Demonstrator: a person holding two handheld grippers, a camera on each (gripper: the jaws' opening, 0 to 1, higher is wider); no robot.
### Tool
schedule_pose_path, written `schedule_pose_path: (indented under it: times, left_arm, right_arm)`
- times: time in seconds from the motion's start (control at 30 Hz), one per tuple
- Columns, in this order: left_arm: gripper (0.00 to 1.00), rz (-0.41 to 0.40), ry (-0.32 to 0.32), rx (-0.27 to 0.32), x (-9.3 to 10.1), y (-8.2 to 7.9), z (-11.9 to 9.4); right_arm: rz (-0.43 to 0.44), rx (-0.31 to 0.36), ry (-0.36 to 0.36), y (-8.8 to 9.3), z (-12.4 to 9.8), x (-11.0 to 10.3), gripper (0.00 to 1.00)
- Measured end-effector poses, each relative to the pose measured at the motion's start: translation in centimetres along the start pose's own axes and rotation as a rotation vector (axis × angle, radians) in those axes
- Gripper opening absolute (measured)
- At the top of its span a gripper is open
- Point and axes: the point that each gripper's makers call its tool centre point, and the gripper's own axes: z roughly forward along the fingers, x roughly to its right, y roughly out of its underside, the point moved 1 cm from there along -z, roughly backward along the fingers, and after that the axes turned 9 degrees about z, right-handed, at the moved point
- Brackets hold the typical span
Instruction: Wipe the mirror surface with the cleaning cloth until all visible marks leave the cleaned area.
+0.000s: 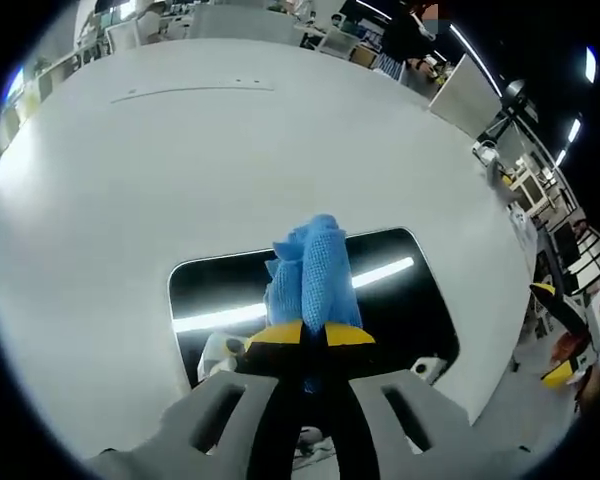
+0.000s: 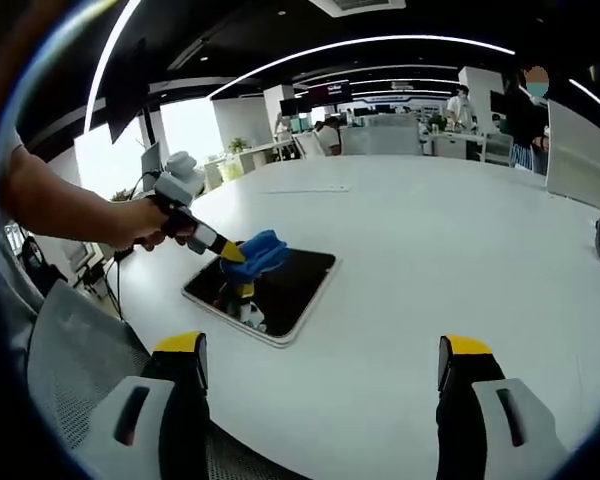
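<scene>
— Can we read any writing, label or number here?
— No, we find none legible in either view; the distant screen in the right gripper view is too small and blurred for us.

One mirror (image 2: pixel 270 290) lies on one white desk (image 2: pixel 430 250), near its edge. One blue cleaning cloth (image 2: pixel 258 252) is there, pinched in the left tool (image 1: pixel 315 335) over the glass. Two tools are counted in all: the left tool and the right tool (image 2: pixel 320 370), whose two yellow-tipped jaws stand wide apart. One hand (image 2: pixel 150 225) holds the left tool. One grey chair back (image 2: pixel 70 360) sits at the desk's near edge.
</scene>
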Motion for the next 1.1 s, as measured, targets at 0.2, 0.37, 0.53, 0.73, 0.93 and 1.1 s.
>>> schedule_pose_path:
  times: [0.2, 0.37, 0.53, 0.73, 0.93, 1.1]
  left_arm:
    - [0.02, -0.001, 0.001, -0.004, 0.4, 0.7, -0.4]
    - [0.02, 0.007, 0.000, -0.003, 0.8, 1.6, -1.0]
    - [0.02, 0.014, 0.001, -0.004, 1.1, 2.4, -1.5]
    - [0.02, 0.009, 0.000, -0.011, 1.4, 3.3, -2.1]
    - [0.02, -0.002, 0.006, -0.013, 1.7, 4.2, -2.6]
    - [0.02, -0.008, 0.003, -0.012, 2.0, 4.8, -2.8]
  right_arm:
    - [-0.004, 0.003, 0.002, -0.1, 0.0, 0.0, 0.94]
    - [-0.006, 0.006, 0.002, -0.1, -0.1, 0.0, 0.94]
    - [-0.012, 0.006, 0.001, -0.1, -0.1, -0.1, 0.94]
    - [-0.020, 0.002, 0.000, -0.1, -0.1, -0.2, 0.94]
    - [-0.025, 0.000, 0.001, 0.0, -0.1, -0.1, 0.93]
    - [-0.029, -0.003, 0.001, 0.0, -0.1, -0.1, 0.93]
